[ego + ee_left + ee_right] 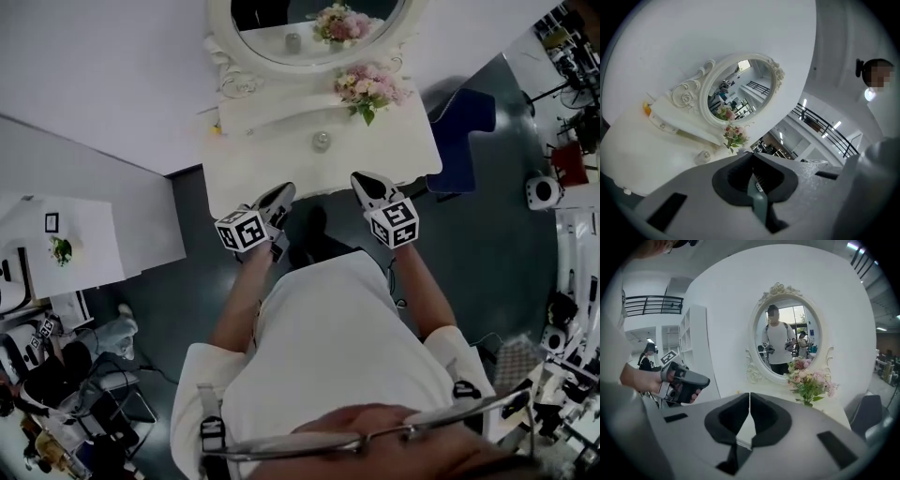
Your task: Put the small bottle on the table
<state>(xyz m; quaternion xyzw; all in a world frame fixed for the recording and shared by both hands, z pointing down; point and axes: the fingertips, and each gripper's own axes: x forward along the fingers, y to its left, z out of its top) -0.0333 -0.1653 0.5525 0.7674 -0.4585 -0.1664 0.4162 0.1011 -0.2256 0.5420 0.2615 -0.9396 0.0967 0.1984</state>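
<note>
My left tool and right tool are both pinched closed and empty. The small squat greyish glassy bottle stands on the white vanity counter, ahead of them. It looks light, hard, slick and breakable; I'd grip its middle.

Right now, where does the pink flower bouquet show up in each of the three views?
Head view: the pink flower bouquet is at top centre, slightly right, just below the mirror.
Left gripper view: the bouquet is near the middle, under the mirror's lower edge.
Right gripper view: the bouquet is right of centre, at the mirror's lower right.
Shared landmark: the oval mirror behind the bouquet.
</note>
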